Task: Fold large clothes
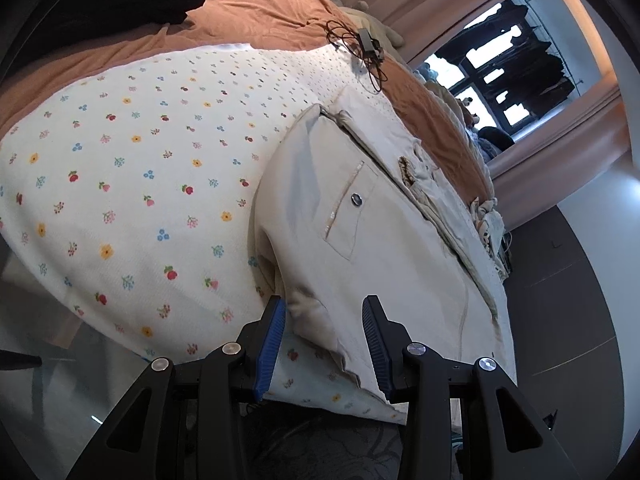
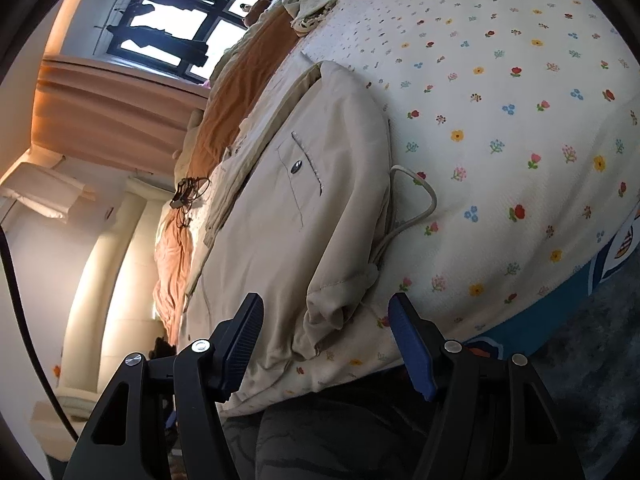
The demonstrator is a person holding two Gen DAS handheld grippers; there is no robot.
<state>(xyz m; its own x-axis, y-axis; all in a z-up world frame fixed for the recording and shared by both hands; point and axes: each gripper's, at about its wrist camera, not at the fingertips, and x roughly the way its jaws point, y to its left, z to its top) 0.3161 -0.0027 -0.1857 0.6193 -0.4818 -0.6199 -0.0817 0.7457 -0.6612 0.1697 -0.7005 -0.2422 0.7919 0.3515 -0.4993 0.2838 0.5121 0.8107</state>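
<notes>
Left gripper (image 1: 324, 344): jaws apart, a fold of the beige garment (image 1: 360, 216) between the pads, pads not pressing on it. Right gripper (image 2: 326, 344): jaws apart, bunched hem and drawcord (image 2: 416, 200) between them, no grip visible. Garment lies at the near edge of the bed, on the floral sheet (image 1: 132, 184); 1 buttoned pocket (image 1: 352, 212) faces up. Farther: orange blanket (image 1: 248, 12), cable bundle (image 1: 360, 48), window (image 1: 516, 76).

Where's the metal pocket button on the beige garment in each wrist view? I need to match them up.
Left wrist: button right of centre, above the left gripper.
Right wrist: button left of centre, above the right gripper.
Shared landmark: the cable bundle on the bed beyond the garment.
</notes>
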